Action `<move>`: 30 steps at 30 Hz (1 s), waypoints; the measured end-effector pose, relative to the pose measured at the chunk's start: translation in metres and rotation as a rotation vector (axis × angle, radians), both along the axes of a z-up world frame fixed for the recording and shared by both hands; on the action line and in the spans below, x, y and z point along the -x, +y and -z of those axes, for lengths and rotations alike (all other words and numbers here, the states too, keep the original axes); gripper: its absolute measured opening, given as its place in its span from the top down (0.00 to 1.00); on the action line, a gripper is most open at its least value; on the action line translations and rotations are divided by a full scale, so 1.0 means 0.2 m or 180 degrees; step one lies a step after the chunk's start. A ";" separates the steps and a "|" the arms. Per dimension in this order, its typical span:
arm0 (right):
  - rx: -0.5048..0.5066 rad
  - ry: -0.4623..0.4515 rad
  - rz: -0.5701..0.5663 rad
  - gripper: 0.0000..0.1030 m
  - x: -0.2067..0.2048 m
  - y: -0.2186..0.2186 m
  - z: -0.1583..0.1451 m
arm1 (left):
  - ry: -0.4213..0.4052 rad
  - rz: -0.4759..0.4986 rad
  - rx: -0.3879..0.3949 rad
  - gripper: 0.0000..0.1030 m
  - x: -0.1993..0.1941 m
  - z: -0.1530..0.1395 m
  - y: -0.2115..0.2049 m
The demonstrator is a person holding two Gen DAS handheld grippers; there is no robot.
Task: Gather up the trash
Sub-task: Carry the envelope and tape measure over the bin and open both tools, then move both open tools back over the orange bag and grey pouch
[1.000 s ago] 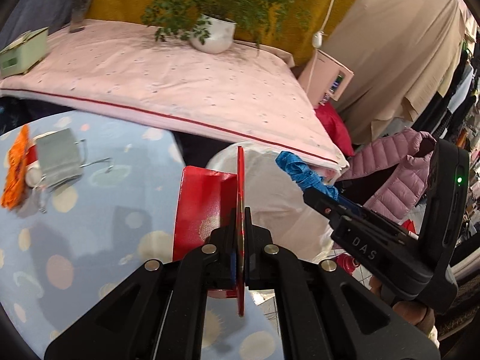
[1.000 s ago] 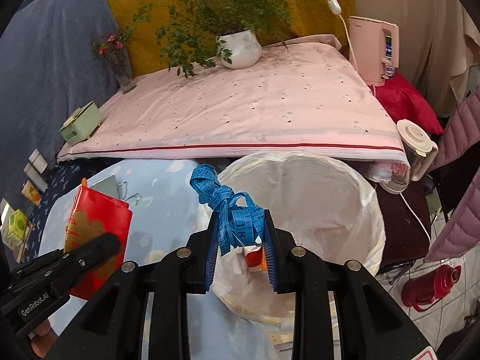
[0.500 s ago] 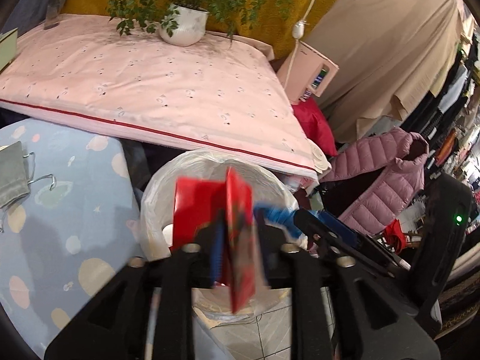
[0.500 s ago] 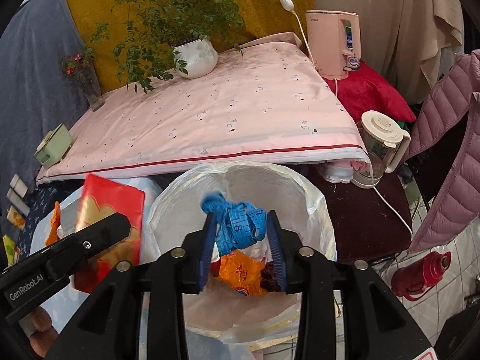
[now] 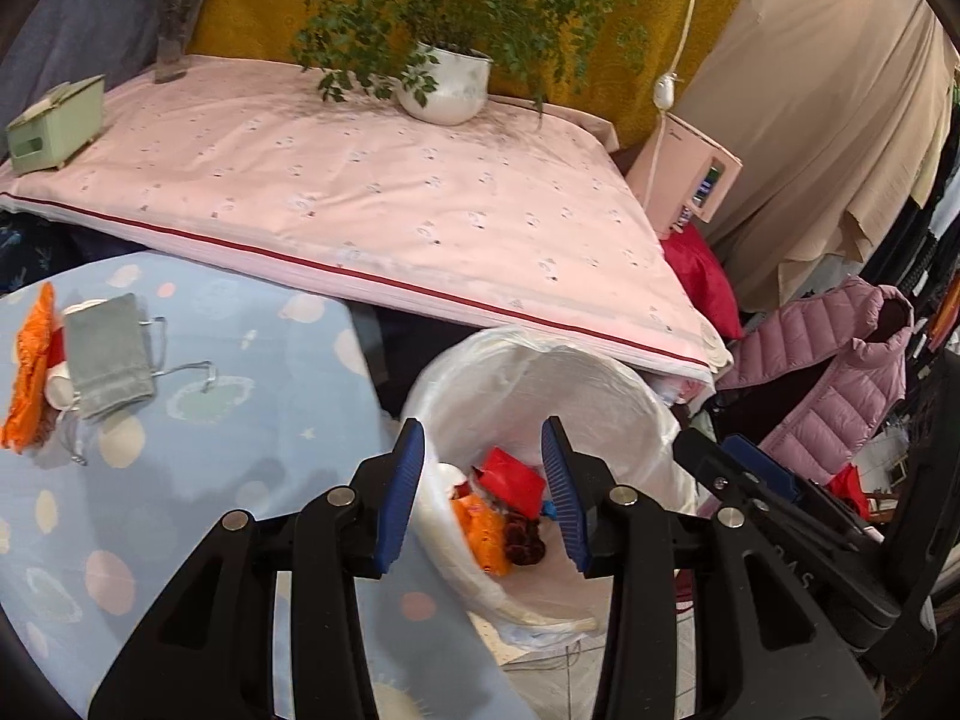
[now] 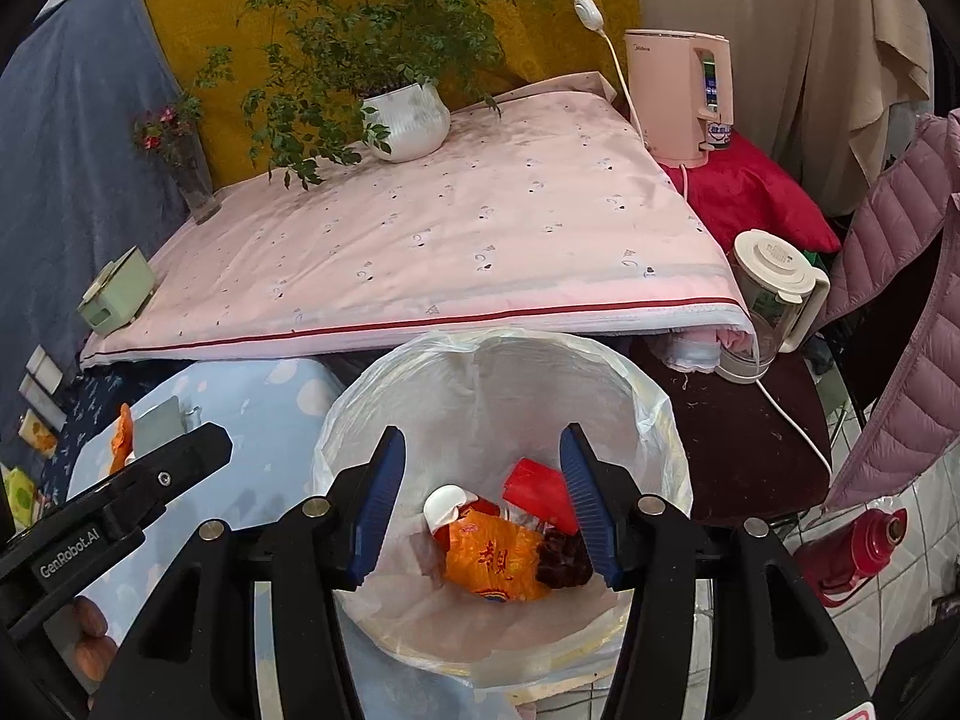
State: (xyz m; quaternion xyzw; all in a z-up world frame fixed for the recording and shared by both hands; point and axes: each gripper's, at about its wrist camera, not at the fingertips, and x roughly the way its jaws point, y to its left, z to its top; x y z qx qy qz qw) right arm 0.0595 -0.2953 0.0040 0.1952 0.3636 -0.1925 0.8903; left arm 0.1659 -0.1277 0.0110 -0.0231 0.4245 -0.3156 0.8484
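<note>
A trash bin lined with a white bag [image 6: 480, 372] stands beside the blue dotted table [image 5: 198, 480]; it also shows in the left wrist view [image 5: 540, 372]. Inside lie a red packet [image 6: 537, 489], an orange wrapper [image 6: 492, 558], a white cup [image 6: 444, 504] and dark scraps. My right gripper [image 6: 483, 504] is open and empty above the bin. My left gripper [image 5: 483, 495] is open and empty over the bin's near rim. On the table's left lie a grey face mask [image 5: 108, 354] and an orange wrapper [image 5: 30, 366].
A pink-covered table [image 6: 432, 240] stands behind the bin with a potted plant [image 6: 408, 120], a vase [image 6: 192, 180] and a green box [image 6: 117, 300]. A pink kettle [image 6: 678, 96], a blender jug [image 6: 774, 294], a pink jacket [image 6: 900, 300] and a red flask [image 6: 852, 552] are to the right.
Both grippers moved over the bin and opened. The red packet left the left gripper and the blue tape left the right gripper; the packet now lies in the bin.
</note>
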 end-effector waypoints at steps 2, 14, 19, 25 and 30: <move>0.0015 -0.0009 -0.0052 0.48 -0.01 0.04 -0.01 | -0.0015 -0.0077 -0.0015 0.62 -0.01 0.00 0.05; 0.0081 -0.0031 -0.0413 0.48 -0.15 0.32 -0.07 | -0.0090 -0.0534 -0.0133 0.61 -0.10 0.00 0.40; 0.0127 -0.0013 -0.0589 0.48 -0.22 0.46 -0.08 | -0.0121 -0.0666 -0.0192 0.59 -0.12 0.01 0.52; 0.0136 0.0002 -0.0781 0.48 -0.31 0.61 -0.08 | -0.0167 -0.0852 -0.0312 0.44 -0.14 0.02 0.66; 0.0126 0.0032 -0.0945 0.48 -0.39 0.74 -0.07 | -0.0101 -0.1085 -0.0340 0.29 -0.20 0.06 0.84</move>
